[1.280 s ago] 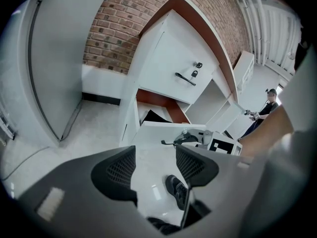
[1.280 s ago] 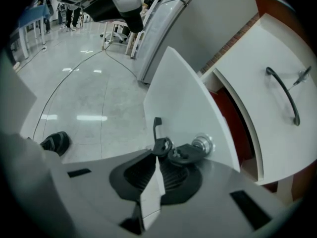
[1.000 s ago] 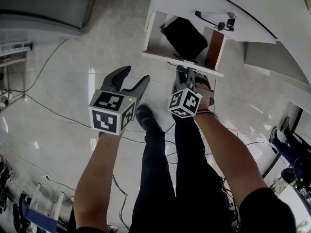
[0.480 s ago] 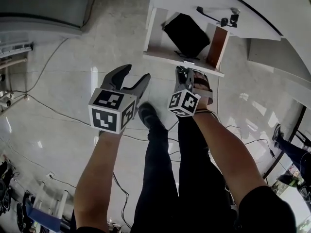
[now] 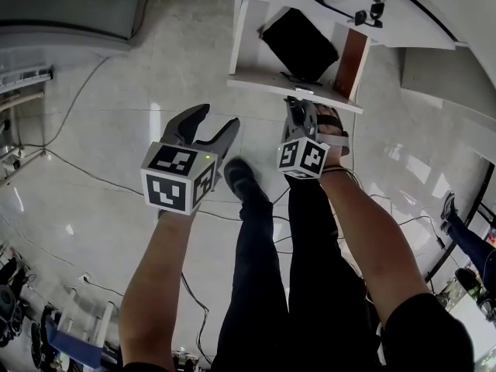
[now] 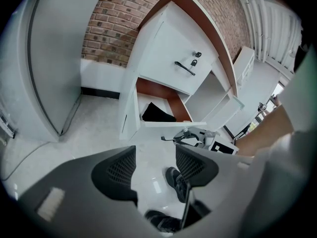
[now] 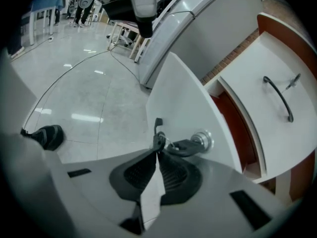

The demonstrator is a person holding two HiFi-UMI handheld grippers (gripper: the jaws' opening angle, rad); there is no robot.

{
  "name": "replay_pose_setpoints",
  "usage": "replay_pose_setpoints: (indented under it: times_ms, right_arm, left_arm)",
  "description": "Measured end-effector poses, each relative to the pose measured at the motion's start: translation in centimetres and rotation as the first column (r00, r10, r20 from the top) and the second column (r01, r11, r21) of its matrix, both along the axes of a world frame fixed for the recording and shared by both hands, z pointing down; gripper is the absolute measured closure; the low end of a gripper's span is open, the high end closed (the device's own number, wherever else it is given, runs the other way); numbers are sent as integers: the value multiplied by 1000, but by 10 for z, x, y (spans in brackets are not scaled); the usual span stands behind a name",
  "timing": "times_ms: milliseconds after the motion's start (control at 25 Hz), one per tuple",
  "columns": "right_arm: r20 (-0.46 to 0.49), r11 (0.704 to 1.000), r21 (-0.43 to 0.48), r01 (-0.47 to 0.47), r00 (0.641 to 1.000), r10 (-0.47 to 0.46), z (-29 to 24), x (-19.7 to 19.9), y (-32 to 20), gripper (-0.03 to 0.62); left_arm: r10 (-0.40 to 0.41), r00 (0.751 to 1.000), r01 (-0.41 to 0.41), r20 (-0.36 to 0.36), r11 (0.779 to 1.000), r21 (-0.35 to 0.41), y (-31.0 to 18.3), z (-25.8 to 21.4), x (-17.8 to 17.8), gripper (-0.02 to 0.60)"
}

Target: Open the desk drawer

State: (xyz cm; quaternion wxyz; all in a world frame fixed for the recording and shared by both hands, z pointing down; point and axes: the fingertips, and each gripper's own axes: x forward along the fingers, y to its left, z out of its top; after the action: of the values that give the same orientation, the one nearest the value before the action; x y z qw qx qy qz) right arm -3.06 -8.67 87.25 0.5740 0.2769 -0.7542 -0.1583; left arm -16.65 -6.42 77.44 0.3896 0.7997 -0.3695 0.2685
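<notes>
The white desk drawer (image 5: 246,46) stands pulled out, with a black flat item (image 5: 301,43) lying inside. My right gripper (image 5: 294,108) is at the drawer's front panel (image 7: 183,95), shut on its thin black handle (image 7: 158,125). Just beside the handle, a key (image 7: 190,145) sits in the lock. My left gripper (image 5: 217,119) hovers over the floor to the left of the drawer front, open with nothing between its fingers. In the left gripper view the open jaws (image 6: 154,157) frame the drawer (image 6: 130,114) and the right gripper (image 6: 195,137) beyond.
Above the open drawer is a shut drawer with a black handle (image 5: 333,8) and a key. The person's legs and a black shoe (image 5: 232,180) stand below the drawer. Cables (image 5: 85,177) trail over the tiled floor. A grey cabinet (image 5: 70,6) stands at far left.
The right gripper has tilted a little while staying at the drawer front. The left gripper has kept still and open. The head view has shifted slightly.
</notes>
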Motion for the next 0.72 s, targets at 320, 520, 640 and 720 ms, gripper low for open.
replay_pose_setpoints:
  times_ms: [320,520,640,720]
  right_arm:
    - [7,998,-68,17,1000,-17,4,4,13,542]
    - [86,989,-121,-85,992,95,-16,10,25,490]
    - [110,979,-143,-148,980,164,-40,22,31,490]
    - [120,971,-162,-177,973,197,-58,29,37,490]
  left_arm:
    - [-5,1000,5,1,1000,13,4,-7,2,322]
    - [-12,1000,12,2,999,31,0,-25,-1,322]
    - [-16,1000,16,3,999,42,-1,-43,-2,322]
    - [-20,1000,20,7,999,41,3,-56,-3,322]
